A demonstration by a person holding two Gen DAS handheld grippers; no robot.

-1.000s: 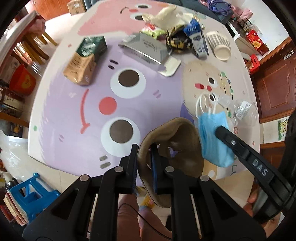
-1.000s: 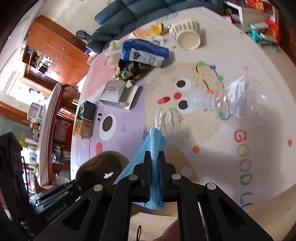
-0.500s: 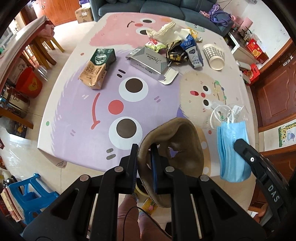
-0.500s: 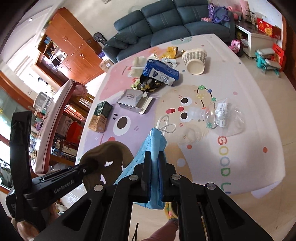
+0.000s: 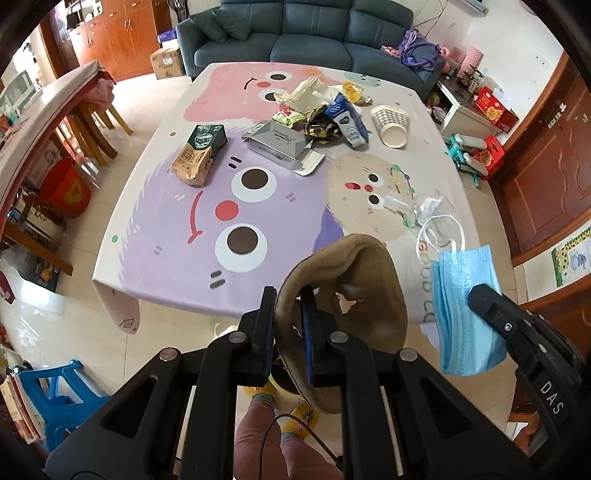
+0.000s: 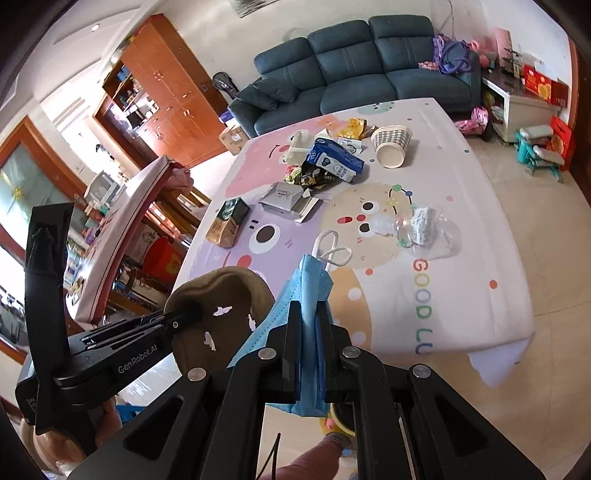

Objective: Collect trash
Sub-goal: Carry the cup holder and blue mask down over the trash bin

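Observation:
My left gripper is shut on the rim of a brown paper bag, held off the table's near edge with its mouth open. The same brown bag shows at lower left in the right wrist view. My right gripper is shut on a folded blue face mask, whose white ear loops hang toward the table. In the left wrist view the blue mask hangs just right of the bag.
On the cartoon-print tablecloth lie a brown-green snack bag, a grey carton, a blue milk carton, wrappers, a paper cup and clear plastic packaging. A sofa stands behind; a person's legs show below.
Both grippers have pulled back and up from the table with bag and mask. The mask came off the tablecloth and now hangs in the air beside the bag.

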